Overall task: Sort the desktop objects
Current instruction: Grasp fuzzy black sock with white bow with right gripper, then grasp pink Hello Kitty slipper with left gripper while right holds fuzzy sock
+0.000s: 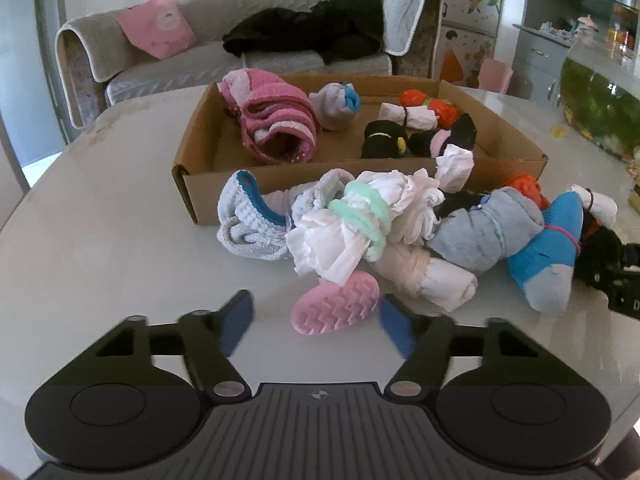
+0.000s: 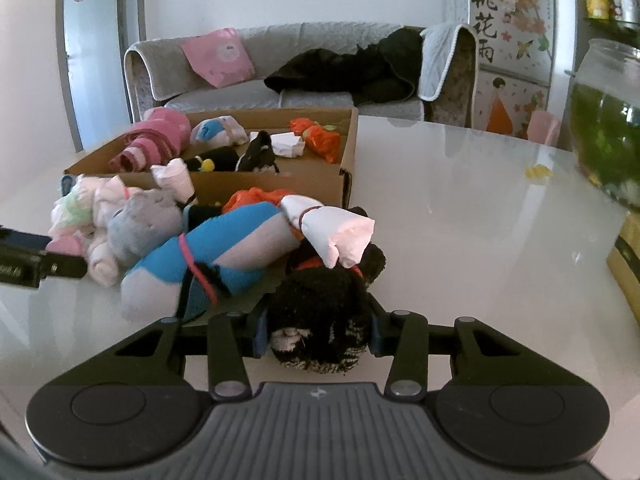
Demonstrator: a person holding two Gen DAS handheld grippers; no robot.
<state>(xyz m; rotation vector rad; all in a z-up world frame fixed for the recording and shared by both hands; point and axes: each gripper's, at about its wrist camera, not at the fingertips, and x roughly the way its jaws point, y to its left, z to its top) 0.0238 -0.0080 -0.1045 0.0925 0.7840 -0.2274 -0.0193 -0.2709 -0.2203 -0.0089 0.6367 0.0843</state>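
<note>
Right tool (image 2: 316, 330) — low, around black sock (image 2: 320, 312)

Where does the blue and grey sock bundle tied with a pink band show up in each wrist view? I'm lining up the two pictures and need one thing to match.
Left wrist view: the blue and grey sock bundle lies at the right end of the pile, on the table.
Right wrist view: the same bundle sits left of centre, just beyond the right gripper, which is shut on a black sock bundle.
Shared landmark: the cardboard box behind the pile.
</note>
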